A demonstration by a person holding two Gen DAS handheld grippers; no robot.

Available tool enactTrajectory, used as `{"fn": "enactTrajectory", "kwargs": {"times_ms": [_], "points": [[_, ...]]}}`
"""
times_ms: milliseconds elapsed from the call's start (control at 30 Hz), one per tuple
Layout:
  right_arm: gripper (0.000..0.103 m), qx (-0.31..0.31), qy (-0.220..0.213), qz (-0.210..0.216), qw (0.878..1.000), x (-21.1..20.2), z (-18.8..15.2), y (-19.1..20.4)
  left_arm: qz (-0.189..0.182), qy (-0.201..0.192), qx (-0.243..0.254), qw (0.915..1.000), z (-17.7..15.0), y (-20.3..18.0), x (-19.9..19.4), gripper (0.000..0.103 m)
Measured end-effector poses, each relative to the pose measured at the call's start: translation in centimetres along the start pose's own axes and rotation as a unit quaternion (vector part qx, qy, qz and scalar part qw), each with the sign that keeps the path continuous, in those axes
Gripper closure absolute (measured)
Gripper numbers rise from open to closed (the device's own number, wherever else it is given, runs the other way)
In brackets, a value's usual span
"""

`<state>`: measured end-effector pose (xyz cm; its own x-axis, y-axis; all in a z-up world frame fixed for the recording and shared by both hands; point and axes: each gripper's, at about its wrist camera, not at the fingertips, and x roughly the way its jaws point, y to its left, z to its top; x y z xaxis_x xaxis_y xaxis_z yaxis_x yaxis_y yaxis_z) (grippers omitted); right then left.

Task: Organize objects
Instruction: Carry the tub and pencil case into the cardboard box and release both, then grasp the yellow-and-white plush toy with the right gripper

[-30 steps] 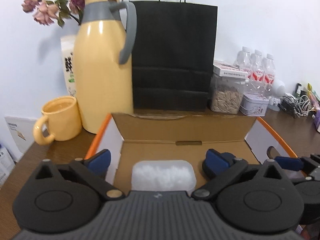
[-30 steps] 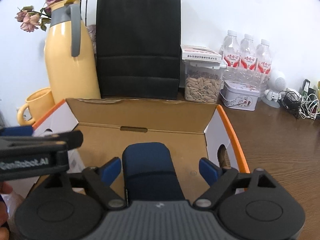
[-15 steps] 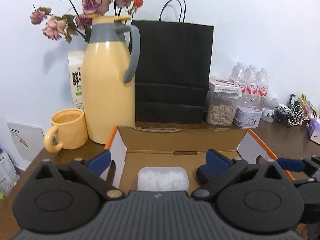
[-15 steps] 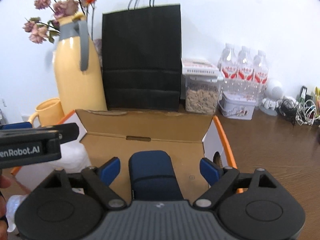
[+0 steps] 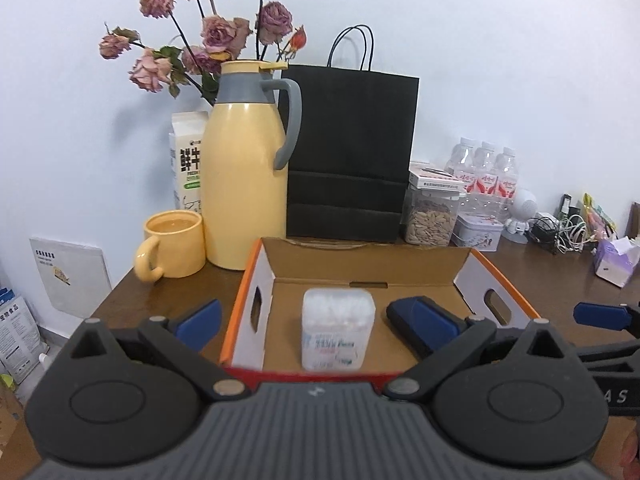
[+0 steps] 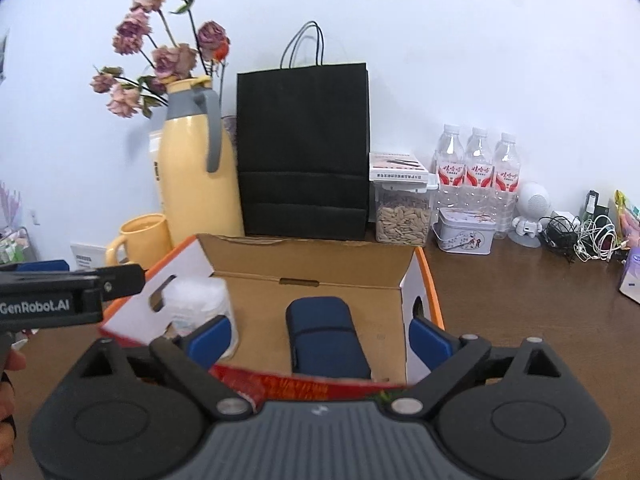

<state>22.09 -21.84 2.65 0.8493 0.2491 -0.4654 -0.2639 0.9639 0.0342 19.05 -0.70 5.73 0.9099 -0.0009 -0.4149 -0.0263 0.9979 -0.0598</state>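
An open cardboard box (image 5: 248, 280) with orange edges sits on the brown table. Inside it stand a clear box of cotton swabs (image 5: 338, 328) on the left and a dark blue case (image 6: 320, 332) in the middle. My left gripper (image 5: 316, 320) hangs open in front of the box, its pads wide of the swab box and not touching it. My right gripper (image 6: 320, 338) is open and its jaws are opening further. The blue case lies in line between them, clear of both pads. The box's red front flap (image 6: 304, 388) shows just ahead of the right gripper.
Behind the box stand a yellow jug (image 5: 244, 184), a yellow mug (image 5: 172, 244), a black paper bag (image 5: 352, 152), a seed jar (image 5: 430, 220) and a tin (image 5: 478, 232). Cables (image 6: 588, 240) and a tissue pack (image 5: 616, 260) lie at right. The table edge drops off at left.
Both grippers have drawn back and risen from the box, so more of the table shows. The swab box and the blue case stay inside. The right jaws have spread wider.
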Motion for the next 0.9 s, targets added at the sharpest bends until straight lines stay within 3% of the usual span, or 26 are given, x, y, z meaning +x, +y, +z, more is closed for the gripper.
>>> {"fn": "enactTrajectory", "kwargs": {"times_ms": [467,900], "points": [[0.001,-0.002,0.004,0.027,1.000,-7.8,-5.2,1.7,0.009,-0.009,0.001,0.9999,-4.8,2.3,-8.2,0.000],[0.001,-0.002,0.061,0.054,0.997,-8.9,-10.4,3.4,0.016,0.031,0.007,0.9994,-9.7,5.8,-10.0,0.000]]}}
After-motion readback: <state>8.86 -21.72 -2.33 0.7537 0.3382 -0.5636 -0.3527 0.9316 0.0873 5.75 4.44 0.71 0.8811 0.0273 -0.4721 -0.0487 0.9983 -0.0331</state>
